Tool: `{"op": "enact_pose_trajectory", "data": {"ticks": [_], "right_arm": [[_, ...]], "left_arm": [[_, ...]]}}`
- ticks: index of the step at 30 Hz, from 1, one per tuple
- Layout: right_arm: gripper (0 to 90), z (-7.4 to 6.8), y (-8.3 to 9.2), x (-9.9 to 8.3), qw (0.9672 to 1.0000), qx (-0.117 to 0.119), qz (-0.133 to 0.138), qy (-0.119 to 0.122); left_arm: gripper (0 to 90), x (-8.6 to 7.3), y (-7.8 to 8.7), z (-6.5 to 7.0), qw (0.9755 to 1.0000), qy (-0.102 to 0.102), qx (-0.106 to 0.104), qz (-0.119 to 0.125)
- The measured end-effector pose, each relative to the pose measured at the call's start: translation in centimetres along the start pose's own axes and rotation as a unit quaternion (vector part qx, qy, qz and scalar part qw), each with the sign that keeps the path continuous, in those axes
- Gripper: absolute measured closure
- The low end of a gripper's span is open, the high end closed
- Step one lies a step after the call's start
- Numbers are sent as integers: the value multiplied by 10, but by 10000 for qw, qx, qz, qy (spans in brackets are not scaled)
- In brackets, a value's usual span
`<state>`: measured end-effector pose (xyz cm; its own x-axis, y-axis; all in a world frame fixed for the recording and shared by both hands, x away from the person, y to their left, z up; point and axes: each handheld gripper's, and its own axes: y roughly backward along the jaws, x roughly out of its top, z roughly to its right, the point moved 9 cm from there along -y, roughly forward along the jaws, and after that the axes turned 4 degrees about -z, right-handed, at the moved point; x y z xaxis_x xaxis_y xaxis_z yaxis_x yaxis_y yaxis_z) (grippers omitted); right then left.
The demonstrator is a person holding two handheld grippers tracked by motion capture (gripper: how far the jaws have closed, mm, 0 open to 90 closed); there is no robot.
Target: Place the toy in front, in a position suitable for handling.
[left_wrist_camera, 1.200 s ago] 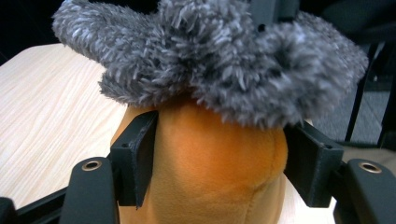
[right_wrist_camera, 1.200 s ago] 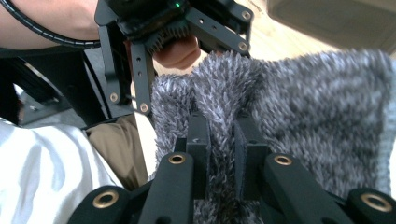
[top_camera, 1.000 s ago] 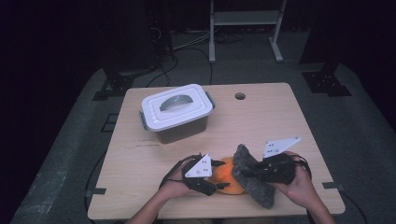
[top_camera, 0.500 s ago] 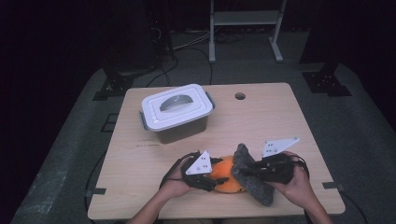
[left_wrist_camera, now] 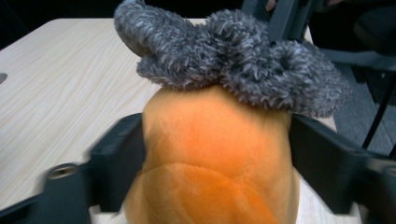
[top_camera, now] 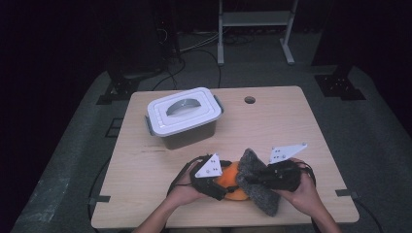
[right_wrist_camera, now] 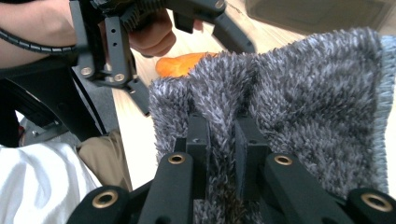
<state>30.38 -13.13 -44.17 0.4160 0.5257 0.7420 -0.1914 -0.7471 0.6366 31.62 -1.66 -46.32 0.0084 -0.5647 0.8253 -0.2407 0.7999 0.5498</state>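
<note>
An orange plush ball (top_camera: 230, 180) (left_wrist_camera: 219, 154) lies near the table's front edge, and my left gripper (top_camera: 217, 186) is shut on it, a black jaw pressed against each side. A fuzzy grey cloth (top_camera: 256, 179) (left_wrist_camera: 233, 60) drapes over the ball's far side. My right gripper (top_camera: 252, 178) (right_wrist_camera: 220, 140) is shut on a fold of that grey cloth (right_wrist_camera: 299, 107), its jaws pinching the pile close together. In the right gripper view a bit of the orange ball (right_wrist_camera: 180, 64) shows behind the cloth, below the left gripper (right_wrist_camera: 187, 18) and the hand.
A grey storage box with a white handled lid (top_camera: 183, 115) stands at the back left of the wooden table (top_camera: 145, 194). A cable hole (top_camera: 249, 100) sits near the far edge. A metal stand (top_camera: 252, 29) rises beyond the table.
Both grippers have stayed in place with the ball and cloth. The grey cloth has shifted slightly further over the orange ball.
</note>
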Motion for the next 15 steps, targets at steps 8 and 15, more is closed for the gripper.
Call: {"op": "enact_pose_trajectory", "data": {"ticks": [8,15], "right_arm": [[775,25,13,-25,9988,-190,-77,-451],[776,16,7,-19,9993,2,-16,-375]], "left_arm": [[355,-9,6,-3,9997,173,-154,-35],[269,-8,9,0,9990,187,-343,-220]]}}
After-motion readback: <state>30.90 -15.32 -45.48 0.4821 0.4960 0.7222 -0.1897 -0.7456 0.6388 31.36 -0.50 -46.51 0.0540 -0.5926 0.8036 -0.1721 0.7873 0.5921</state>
